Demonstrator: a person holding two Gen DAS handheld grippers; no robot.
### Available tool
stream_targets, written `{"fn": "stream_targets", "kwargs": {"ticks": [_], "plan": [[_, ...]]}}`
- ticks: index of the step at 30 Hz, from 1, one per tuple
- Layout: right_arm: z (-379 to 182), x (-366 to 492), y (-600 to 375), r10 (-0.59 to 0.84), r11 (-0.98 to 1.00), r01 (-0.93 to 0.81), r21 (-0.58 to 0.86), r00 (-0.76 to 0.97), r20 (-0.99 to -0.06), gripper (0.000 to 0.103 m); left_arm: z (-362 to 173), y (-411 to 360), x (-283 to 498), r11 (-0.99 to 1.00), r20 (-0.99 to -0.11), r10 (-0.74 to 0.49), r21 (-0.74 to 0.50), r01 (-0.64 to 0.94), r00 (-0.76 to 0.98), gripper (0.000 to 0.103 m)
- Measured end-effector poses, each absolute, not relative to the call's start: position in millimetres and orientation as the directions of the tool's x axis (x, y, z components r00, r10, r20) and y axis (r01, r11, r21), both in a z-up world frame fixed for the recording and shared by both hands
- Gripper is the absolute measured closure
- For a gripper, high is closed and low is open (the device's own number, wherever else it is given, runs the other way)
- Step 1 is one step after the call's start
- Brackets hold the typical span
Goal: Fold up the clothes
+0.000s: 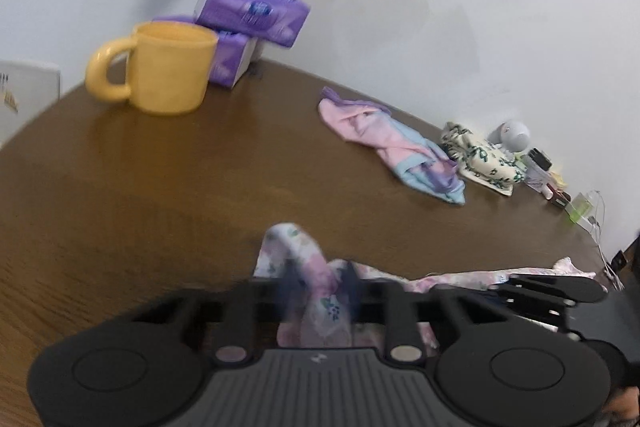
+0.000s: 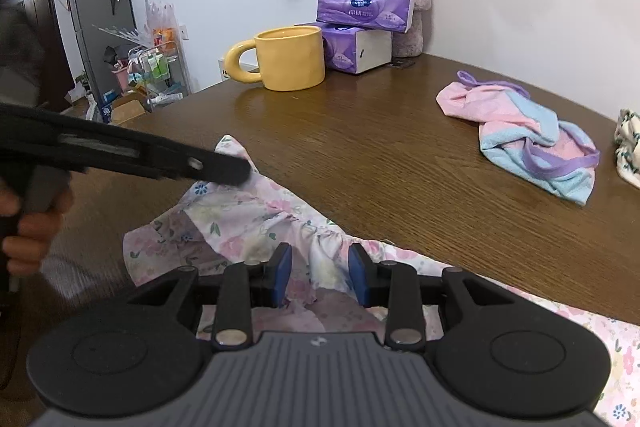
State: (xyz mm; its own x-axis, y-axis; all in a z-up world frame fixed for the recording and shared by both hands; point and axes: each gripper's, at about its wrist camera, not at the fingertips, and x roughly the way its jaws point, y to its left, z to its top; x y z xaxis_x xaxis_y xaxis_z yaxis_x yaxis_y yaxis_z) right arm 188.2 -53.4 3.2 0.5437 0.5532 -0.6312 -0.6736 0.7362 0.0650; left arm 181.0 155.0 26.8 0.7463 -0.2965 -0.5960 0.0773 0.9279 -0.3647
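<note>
Left gripper (image 1: pixel 320 291) is clamped on the floral garment (image 2: pixel 248 223); right gripper (image 2: pixel 319 277) grips a bunched fold w/ jaws partway apart. Risk: thin cloth slips out, or a swing knocks the yellow mug (image 2: pixel 288 57).

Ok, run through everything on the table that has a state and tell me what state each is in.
Left gripper: shut on the floral garment.
Right gripper: fingers apart, fabric bunched between them.
Floral garment: crumpled, unfolded.
Pink and blue garment: crumpled in a heap.
Yellow mug: upright.
Tissue packs: stacked, top one opened.
</note>
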Motion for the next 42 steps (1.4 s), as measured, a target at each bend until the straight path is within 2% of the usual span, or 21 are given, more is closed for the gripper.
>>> {"fn": "stream_targets", "kwargs": {"ticks": [5,9,14,16,21,24,26,28,31,34,38,40,42], "plan": [[6.9,184.1,-56.0,0.556,0.738,-0.673,0.055,0.559,-0.616,0.071,24.7,155.5,157.4,0.936,-0.570,-0.285,-0.337,0.097,0.771,0.099],[7.6,184.3,-58.0,0.563,0.732,-0.678,0.063,0.551,-0.616,0.071,18.0,162.5,145.3,0.920,-0.572,-0.298,-0.386,0.069,0.765,0.099],[4.1,183.2,-57.3,0.559,0.731,-0.680,0.062,0.543,-0.627,0.071,31.4,168.4,126.8,0.878,-0.492,-0.345,-0.471,0.088,0.799,0.099],[4.1,182.1,-58.4,0.557,0.732,-0.678,0.062,0.545,-0.627,0.071,33.9,167.3,123.4,0.872,-0.487,-0.357,-0.480,0.098,0.797,0.098],[8.5,177.6,-63.4,0.566,0.734,-0.675,0.072,0.550,-0.614,0.069,19.9,165.3,125.3,0.904,-0.567,-0.310,-0.425,0.052,0.763,0.097],[11.0,174.4,-65.5,0.580,0.725,-0.683,0.085,0.540,-0.610,0.067,17.3,166.8,124.6,0.913,-0.575,-0.287,-0.406,0.038,0.766,0.089],[11.0,172.9,-65.7,0.582,0.722,-0.687,0.085,0.536,-0.612,0.067,19.2,167.6,122.4,0.916,-0.566,-0.276,-0.401,0.034,0.777,0.080],[8.7,172.5,-65.7,0.575,0.722,-0.687,0.082,0.531,-0.623,0.067,26.6,167.7,113.6,0.923,-0.525,-0.240,-0.383,0.025,0.817,0.076],[5.4,171.1,-63.5,0.565,0.719,-0.692,0.066,0.526,-0.635,0.067,41.9,164.9,97.6,0.938,-0.445,-0.201,-0.345,0.040,0.873,0.076],[2.2,169.8,-59.3,0.555,0.716,-0.697,0.048,0.525,-0.646,0.067,55.0,148.5,93.9,0.947,-0.406,-0.262,-0.284,0.151,0.876,0.076],[1.0,167.5,-56.8,0.545,0.716,-0.697,0.029,0.533,-0.648,0.067,44.0,127.0,112.6,0.942,-0.494,-0.324,-0.249,0.226,0.807,0.078],[0.8,166.8,-56.8,0.544,0.718,-0.696,0.029,0.535,-0.647,0.067,34.2,120.1,120.3,0.941,-0.540,-0.333,-0.238,0.239,0.773,0.082],[0.4,166.3,-56.8,0.544,0.719,-0.694,0.027,0.538,-0.644,0.067,26.1,116.8,123.5,0.944,-0.570,-0.328,-0.221,0.244,0.753,0.082]]}}
